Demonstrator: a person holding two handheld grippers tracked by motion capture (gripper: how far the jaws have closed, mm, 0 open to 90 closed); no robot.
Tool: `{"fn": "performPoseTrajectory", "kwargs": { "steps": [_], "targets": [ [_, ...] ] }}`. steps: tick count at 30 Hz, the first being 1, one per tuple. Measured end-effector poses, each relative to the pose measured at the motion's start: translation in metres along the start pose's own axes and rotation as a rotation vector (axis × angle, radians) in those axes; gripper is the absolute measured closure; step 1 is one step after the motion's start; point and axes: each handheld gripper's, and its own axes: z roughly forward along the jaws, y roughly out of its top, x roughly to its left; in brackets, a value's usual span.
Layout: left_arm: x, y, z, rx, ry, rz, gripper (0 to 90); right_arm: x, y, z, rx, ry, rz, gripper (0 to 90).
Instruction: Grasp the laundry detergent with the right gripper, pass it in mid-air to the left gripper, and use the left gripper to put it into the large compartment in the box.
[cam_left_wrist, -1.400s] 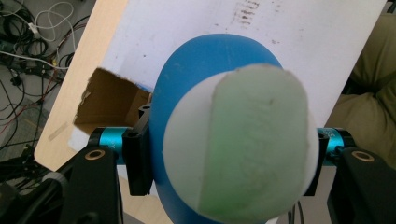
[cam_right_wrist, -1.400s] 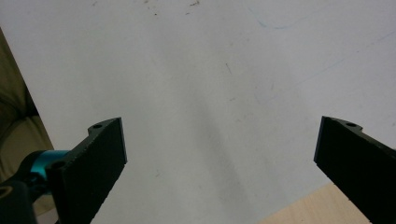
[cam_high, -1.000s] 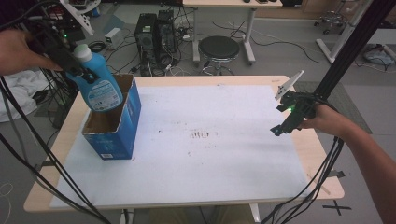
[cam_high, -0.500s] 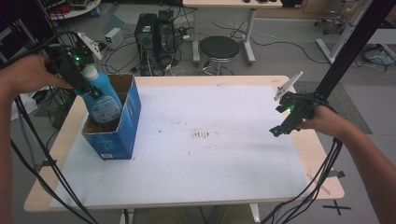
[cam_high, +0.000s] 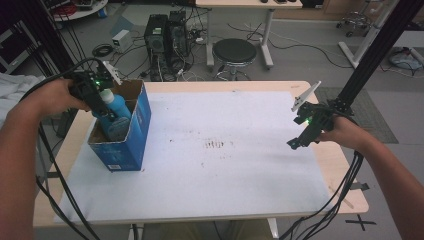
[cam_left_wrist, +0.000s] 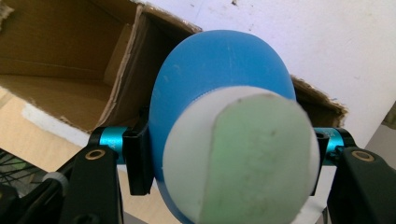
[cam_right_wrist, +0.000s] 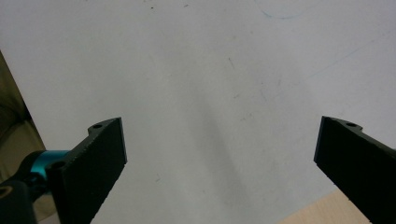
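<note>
A blue bottle (cam_high: 116, 111) with a white cap stands partly inside the open blue cardboard box (cam_high: 134, 135) at the table's left. My left gripper (cam_high: 97, 95) is shut on the bottle's neck from the left. In the left gripper view the blue bottle (cam_left_wrist: 210, 74) and its white cap (cam_left_wrist: 247, 154) sit clamped between the two black jaws, above the box's brown inside (cam_left_wrist: 65, 60). My right gripper (cam_high: 300, 141) hovers over the table's right side, open with nothing between its fingers. Below its wide-apart jaws the right gripper view has the white sheet (cam_right_wrist: 201, 84).
A white sheet (cam_high: 215, 145) covers most of the wooden table (cam_high: 345, 180), with dark smudges near the middle. Cables trail from both grippers off the table's sides. A black post (cam_high: 380, 50) stands behind the right hand. A stool and computer towers stand on the floor behind.
My left gripper has come down with the blue bottle, lowering it from above the box into the box. The right gripper has stayed in place.
</note>
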Motion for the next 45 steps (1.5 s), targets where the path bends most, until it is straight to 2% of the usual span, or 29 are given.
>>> {"fn": "performPoseTrajectory", "kwargs": {
  "steps": [14,24,27,38,45],
  "targets": [
    [0.002,-0.003,0.041,0.069,-0.016,0.018,38.2,0.001,-0.001,0.011,0.011,0.016,-0.005,1.4],
    [0.000,-0.006,0.058,0.096,-0.034,0.020,38.2,0.002,0.002,0.012,0.006,0.020,-0.017,1.4],
    [0.000,-0.007,0.059,0.078,-0.034,0.011,38.1,0.002,0.003,0.013,0.008,0.020,-0.017,1.4],
    [0.002,-0.005,0.061,0.098,-0.034,-0.006,37.5,0.004,0.002,0.012,0.005,0.020,-0.019,1.4],
    [0.002,-0.007,0.055,0.088,-0.008,-0.032,27.4,0.004,0.000,0.012,0.005,0.017,-0.021,1.4]
  ]
}}
